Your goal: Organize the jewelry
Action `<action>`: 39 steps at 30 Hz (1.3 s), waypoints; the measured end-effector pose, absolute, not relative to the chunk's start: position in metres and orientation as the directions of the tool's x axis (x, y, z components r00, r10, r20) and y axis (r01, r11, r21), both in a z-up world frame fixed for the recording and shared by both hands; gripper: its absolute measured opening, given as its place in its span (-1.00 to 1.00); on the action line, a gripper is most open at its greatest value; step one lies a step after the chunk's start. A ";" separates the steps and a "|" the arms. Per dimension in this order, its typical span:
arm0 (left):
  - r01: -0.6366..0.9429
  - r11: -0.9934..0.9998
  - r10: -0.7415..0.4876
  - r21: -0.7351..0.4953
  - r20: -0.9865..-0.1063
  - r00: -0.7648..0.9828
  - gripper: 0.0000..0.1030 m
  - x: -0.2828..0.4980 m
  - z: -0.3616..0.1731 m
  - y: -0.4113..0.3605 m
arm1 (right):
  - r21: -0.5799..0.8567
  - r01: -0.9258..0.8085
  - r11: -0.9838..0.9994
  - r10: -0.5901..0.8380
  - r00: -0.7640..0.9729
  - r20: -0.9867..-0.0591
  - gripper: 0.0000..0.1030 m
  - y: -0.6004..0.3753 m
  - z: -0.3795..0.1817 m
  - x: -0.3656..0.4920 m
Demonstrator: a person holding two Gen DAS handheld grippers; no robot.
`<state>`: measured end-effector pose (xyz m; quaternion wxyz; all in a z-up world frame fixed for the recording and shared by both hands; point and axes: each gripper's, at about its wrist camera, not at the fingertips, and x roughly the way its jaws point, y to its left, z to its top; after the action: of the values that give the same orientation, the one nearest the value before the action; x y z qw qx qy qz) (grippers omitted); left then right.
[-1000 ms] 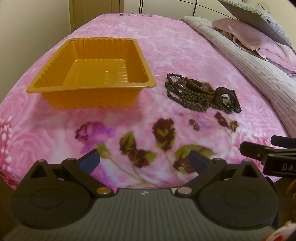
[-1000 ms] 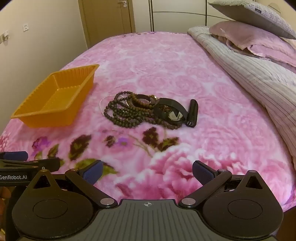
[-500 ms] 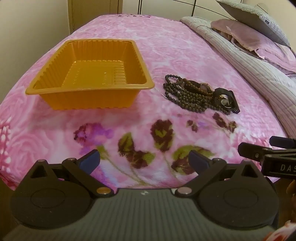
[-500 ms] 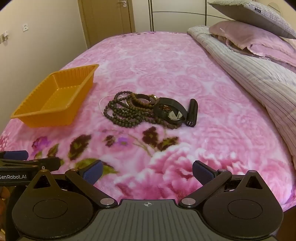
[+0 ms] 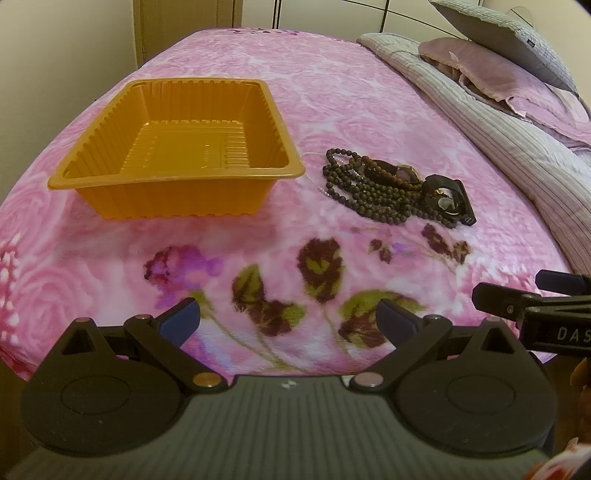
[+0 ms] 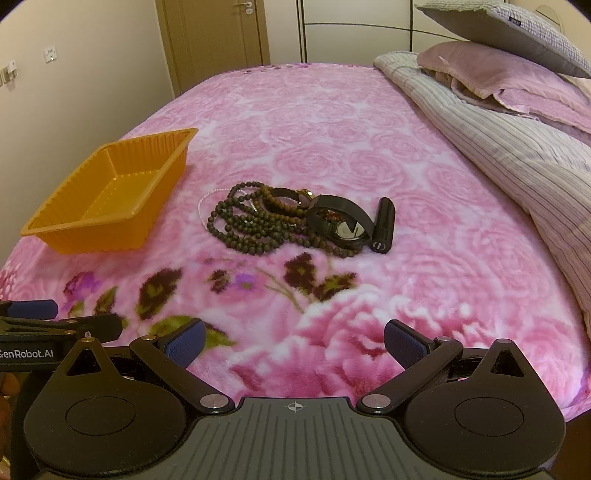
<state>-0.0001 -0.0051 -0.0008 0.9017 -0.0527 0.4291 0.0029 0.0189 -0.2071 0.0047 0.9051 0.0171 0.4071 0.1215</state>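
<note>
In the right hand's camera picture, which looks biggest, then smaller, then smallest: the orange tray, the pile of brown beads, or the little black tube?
Largest to smallest, as they look in the right wrist view:
1. orange tray
2. pile of brown beads
3. black tube
All three lie about equally far from the camera, so the order seems safe.

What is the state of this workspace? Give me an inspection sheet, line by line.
Surface: pink floral blanket spread over a bed.
Job's things: empty orange tray; to its right, a pile of dark bead strands with a black watch and a small black cylinder at its right end.
Clutter: nothing seen.
Grippers: left gripper and right gripper both open, empty, at the near edge of the bed.
Cables: nothing seen.
Surroundings: striped quilt, pillows, door, wall switches.
</note>
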 end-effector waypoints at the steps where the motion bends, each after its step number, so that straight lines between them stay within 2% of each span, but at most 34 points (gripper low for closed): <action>1: -0.051 0.994 -0.040 -0.093 -0.774 0.632 0.96 0.000 -0.001 -0.005 | 0.129 -0.205 0.970 0.232 0.640 -0.733 0.99 -0.207 0.005 0.019; 39: -0.045 0.994 -0.048 -0.099 -0.772 0.634 0.96 0.000 0.004 -0.008 | 0.125 -0.203 0.971 0.229 0.642 -0.731 0.99 -0.207 0.006 0.020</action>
<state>0.0004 -0.0083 0.0037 0.9022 -0.0546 0.4278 -0.0010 0.0204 -0.2071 0.0064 0.9061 0.0158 0.4057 0.1190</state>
